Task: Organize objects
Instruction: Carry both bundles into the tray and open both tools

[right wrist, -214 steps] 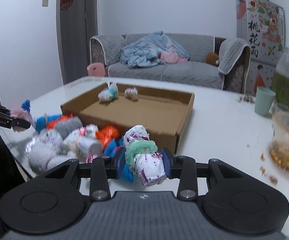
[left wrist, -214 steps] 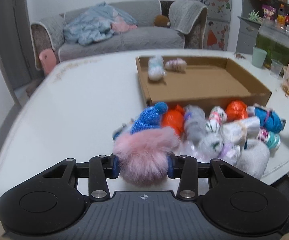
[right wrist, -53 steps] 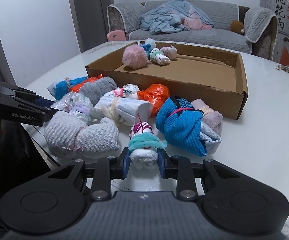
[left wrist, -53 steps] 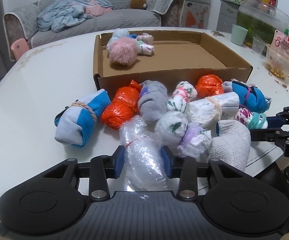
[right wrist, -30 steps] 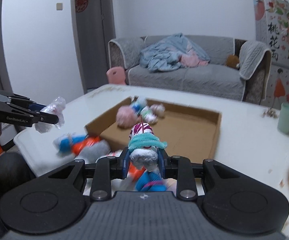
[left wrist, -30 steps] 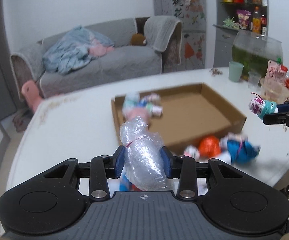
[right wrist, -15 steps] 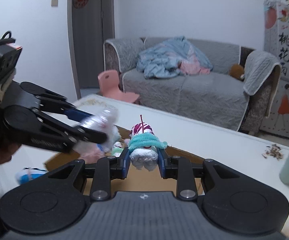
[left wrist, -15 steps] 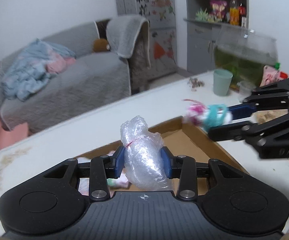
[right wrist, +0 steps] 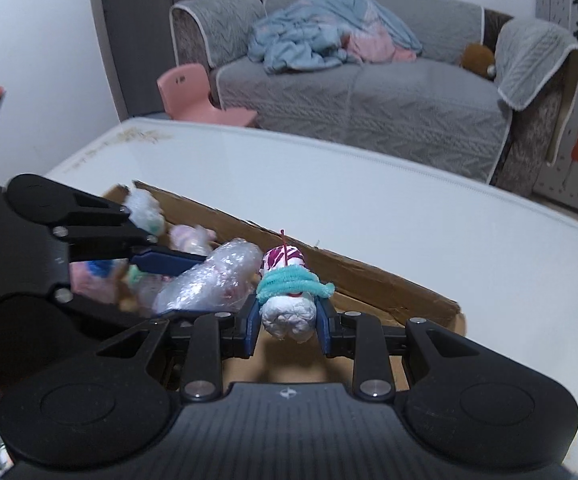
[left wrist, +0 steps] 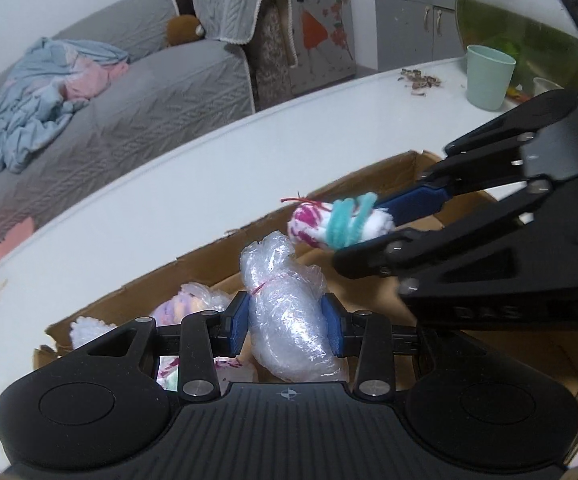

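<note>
The left gripper (left wrist: 285,328) clamps a clear plastic bundle (left wrist: 289,320), now above the cardboard box (left wrist: 369,184) instead of the table's near edge. Beside it, the right gripper (right wrist: 287,326) grips a white-and-pink bundle (right wrist: 287,312), perhaps a rolled sock, also carried over the box.

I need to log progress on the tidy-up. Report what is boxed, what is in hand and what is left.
Done: several small bundles already lie in the far corner of the cardboard box.

In hand: the left tongs are shut on a clear plastic-wrapped bundle, and the right tongs on a white and magenta sock roll tied with teal; both hang over the box.

Left: releasing both. Any pile outside the box is out of view.
</note>
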`<state>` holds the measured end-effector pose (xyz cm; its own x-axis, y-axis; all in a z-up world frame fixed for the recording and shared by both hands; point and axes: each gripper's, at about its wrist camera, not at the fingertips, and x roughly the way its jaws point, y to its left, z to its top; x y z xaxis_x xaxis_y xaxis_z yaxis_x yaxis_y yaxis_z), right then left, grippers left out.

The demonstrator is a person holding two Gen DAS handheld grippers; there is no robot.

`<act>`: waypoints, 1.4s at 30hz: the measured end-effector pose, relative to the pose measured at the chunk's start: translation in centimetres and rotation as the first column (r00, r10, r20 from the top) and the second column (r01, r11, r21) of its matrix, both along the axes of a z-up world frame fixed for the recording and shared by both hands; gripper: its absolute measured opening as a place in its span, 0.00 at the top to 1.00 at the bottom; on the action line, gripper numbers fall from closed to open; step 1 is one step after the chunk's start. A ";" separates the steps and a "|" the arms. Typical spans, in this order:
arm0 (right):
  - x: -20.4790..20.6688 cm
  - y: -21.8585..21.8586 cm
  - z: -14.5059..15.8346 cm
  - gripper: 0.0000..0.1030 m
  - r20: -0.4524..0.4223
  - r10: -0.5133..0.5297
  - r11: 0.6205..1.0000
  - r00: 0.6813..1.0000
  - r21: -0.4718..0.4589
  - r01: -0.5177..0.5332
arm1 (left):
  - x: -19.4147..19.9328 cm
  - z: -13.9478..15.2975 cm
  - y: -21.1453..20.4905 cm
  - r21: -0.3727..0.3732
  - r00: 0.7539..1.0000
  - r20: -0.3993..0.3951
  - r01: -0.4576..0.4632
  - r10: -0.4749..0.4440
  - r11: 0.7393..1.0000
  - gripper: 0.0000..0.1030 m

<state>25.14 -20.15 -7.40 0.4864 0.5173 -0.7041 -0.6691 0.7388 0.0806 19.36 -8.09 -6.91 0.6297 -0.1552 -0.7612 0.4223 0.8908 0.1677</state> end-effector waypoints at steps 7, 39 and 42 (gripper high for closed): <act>0.3 0.4 -0.3 0.74 -0.035 0.010 0.999 0.999 -0.052 -0.012 | 0.5 -0.6 0.4 -0.005 1.000 -0.022 -0.022 0.022 1.000 0.53; -0.9 1.4 3.0 0.60 -0.046 0.016 0.997 0.999 -0.070 -0.020 | -3.0 4.7 3.3 -0.098 0.983 -0.035 -0.185 0.182 0.978 0.26; -0.9 1.9 3.1 0.57 -0.061 0.004 0.997 0.998 -0.076 -0.009 | -3.7 5.4 4.4 -0.106 0.973 -0.035 -0.230 0.228 0.967 0.21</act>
